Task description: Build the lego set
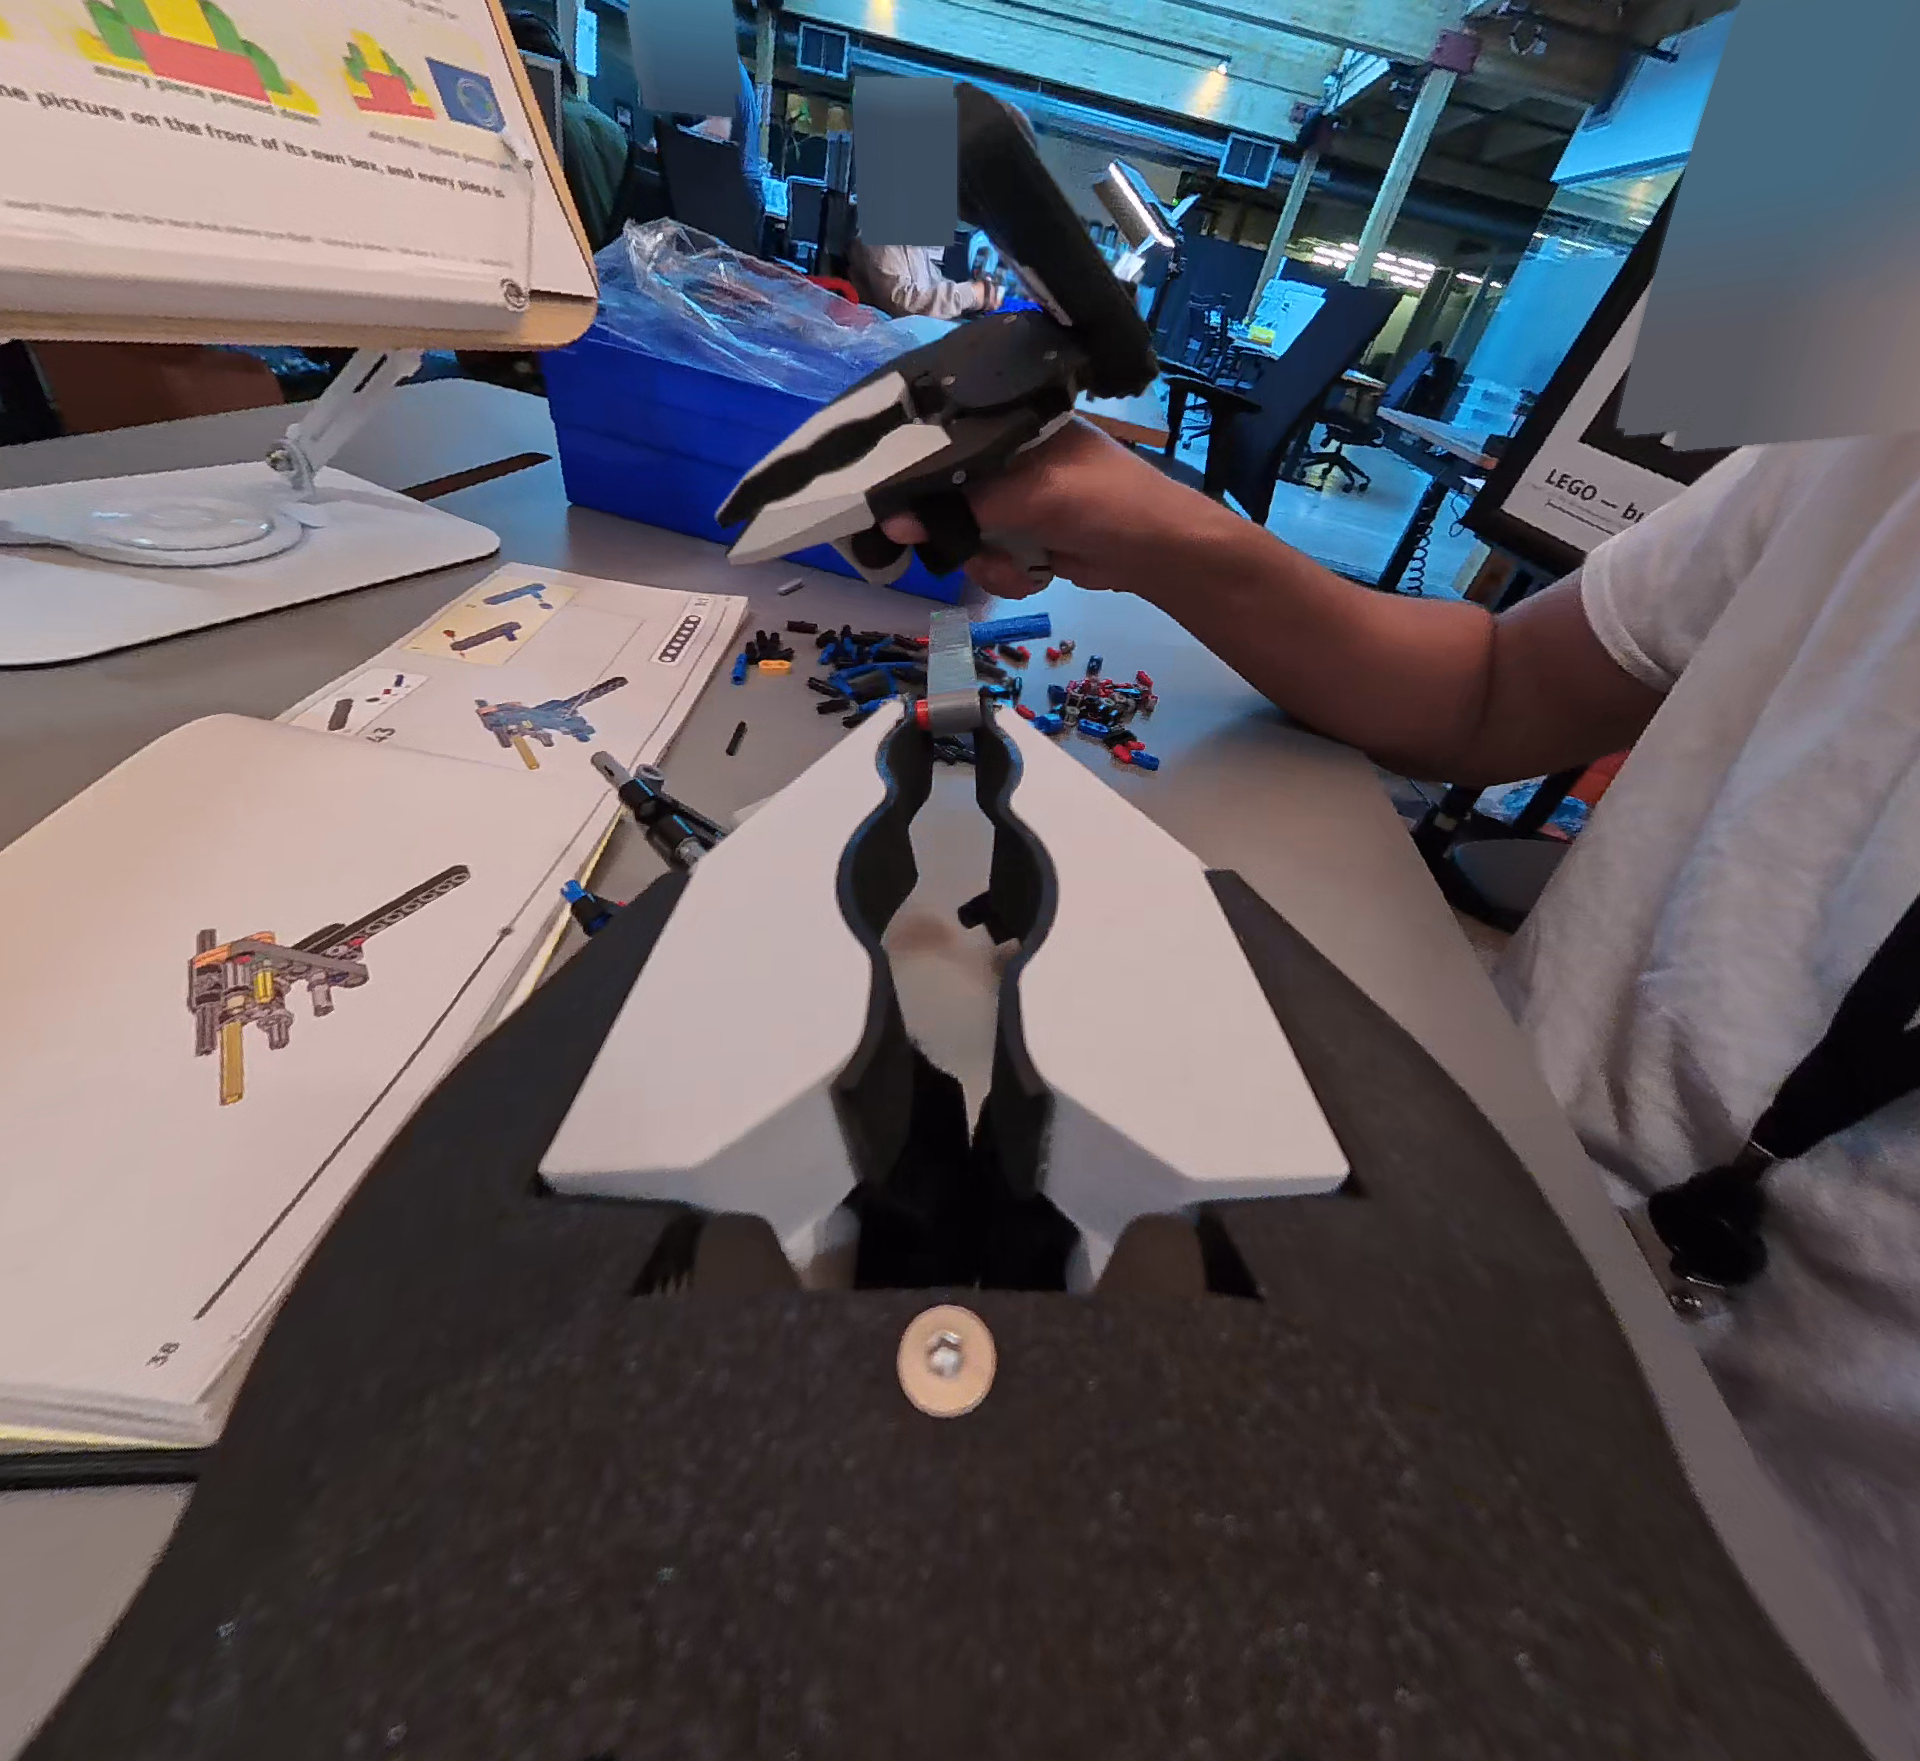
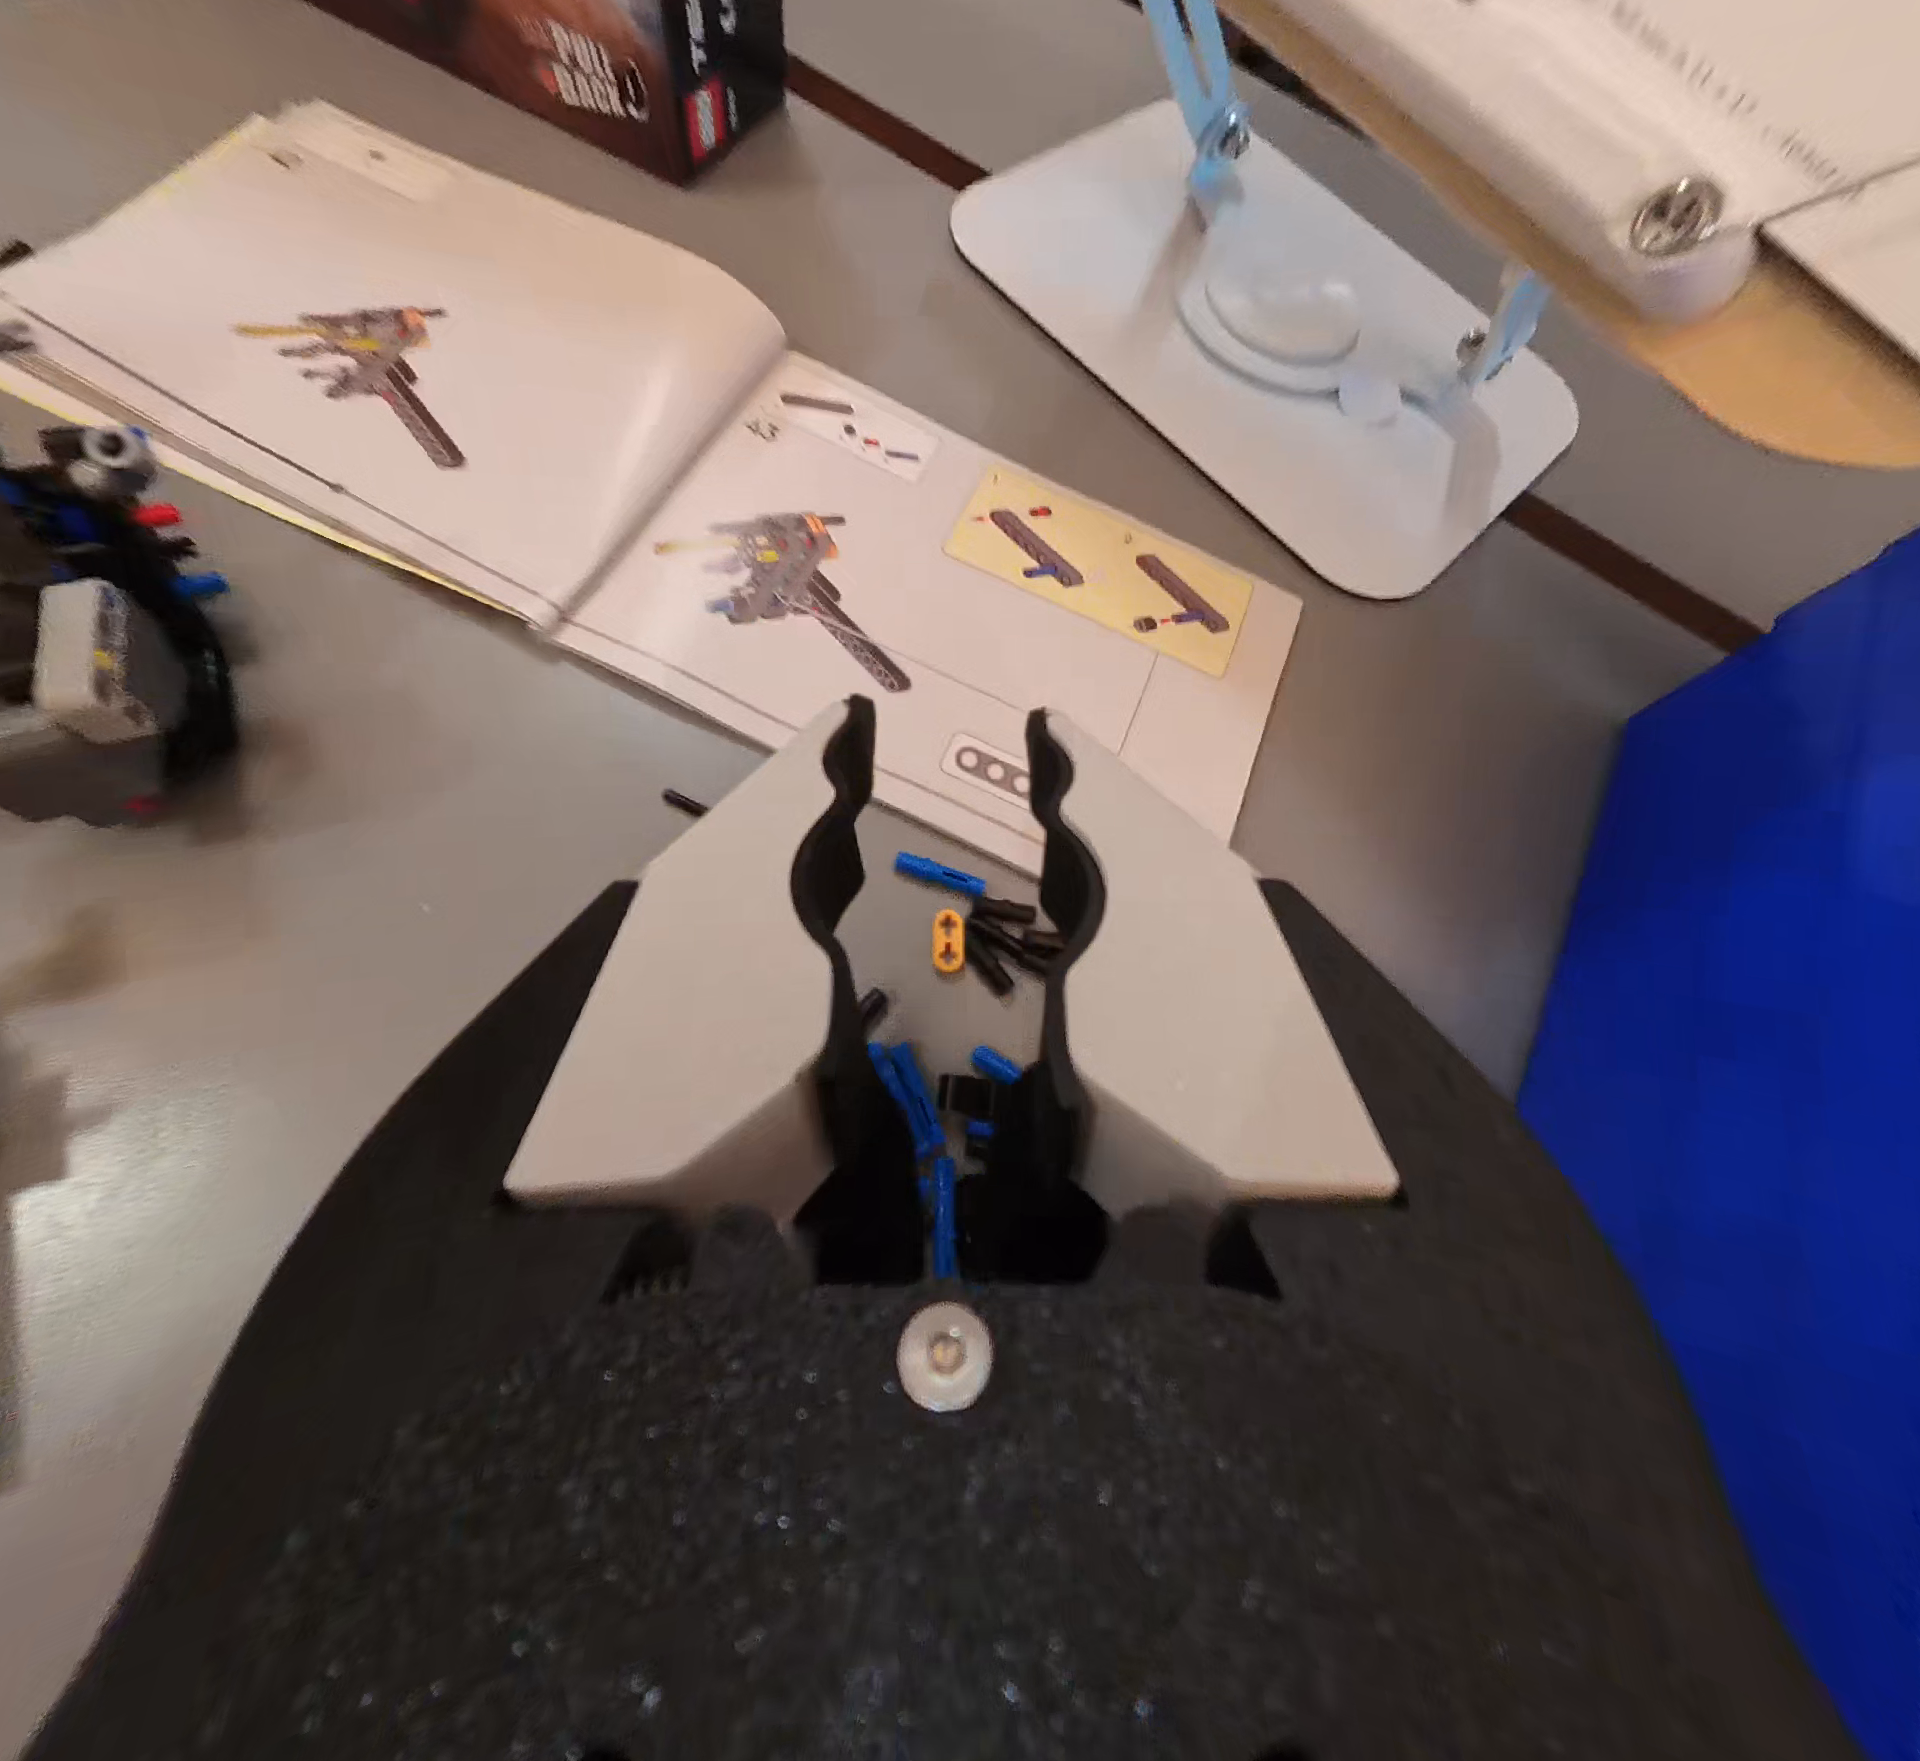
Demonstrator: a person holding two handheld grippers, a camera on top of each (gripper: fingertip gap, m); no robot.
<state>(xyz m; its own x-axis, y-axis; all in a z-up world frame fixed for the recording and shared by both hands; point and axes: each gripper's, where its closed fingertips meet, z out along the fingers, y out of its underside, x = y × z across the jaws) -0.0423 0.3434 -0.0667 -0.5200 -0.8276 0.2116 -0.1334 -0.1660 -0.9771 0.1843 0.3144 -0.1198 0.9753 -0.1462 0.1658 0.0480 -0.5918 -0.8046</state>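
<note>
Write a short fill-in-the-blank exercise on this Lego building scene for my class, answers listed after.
1. The left gripper is shut on a ____ Lego beam.
2. The right gripper is ____ and holds nothing.
3. The instruction booklet lies ____ on the table.
4. The bin beside the loose pins is ____.

Answers: grey; open; open; blue

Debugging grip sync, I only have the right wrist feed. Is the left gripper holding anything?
Observer: Yes. The left gripper is shut on a grey beam that has a red pin at the gripped end.
Operator: Where does my right gripper sit relative to it?
Observer: The right gripper is raised above the table, beyond the left one and in front of the blue bin. It is not touching the beam.
</note>
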